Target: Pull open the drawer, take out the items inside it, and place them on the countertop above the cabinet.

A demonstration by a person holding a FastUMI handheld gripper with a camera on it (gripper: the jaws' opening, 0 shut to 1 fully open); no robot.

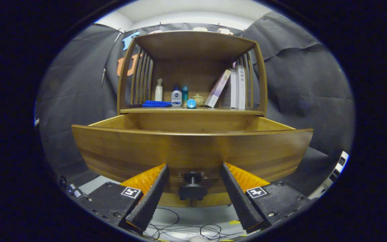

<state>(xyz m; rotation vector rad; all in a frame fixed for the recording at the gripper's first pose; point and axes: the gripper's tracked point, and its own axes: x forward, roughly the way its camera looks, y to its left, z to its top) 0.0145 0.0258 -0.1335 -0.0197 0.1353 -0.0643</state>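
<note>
The gripper (192, 173) is nearest, its two wedge-shaped ribbed fingers (153, 195) spread wide at 7 and 5 o'clock, pressing on nothing. Each finger mount carries a small square black-and-white marker. Between the fingers, touching neither, sits the dark round drawer knob (192, 190) on a short stem with a small metal plate behind it. Below it, thin black cables (193, 230) loop over a pale floor.

The knob belongs to the wide brown wooden drawer (193, 151), which stands pulled out toward the camera. Its front is smooth, glossy board with horizontal grain; its inner side walls show above the front edge, but the contents cannot be seen.

Beyond, toward 12 o'clock, the wooden countertop (213, 110) of the cabinet bears a flat blue folded cloth (156, 104), a white spray bottle (159, 90), a white bottle with a dark blue label (176, 97), a teal bottle (184, 93), a blue round cap (191, 104), a small lidded beige pot (198, 98), and leaning pale books (233, 89). Spine lettering is too small to read.
</note>
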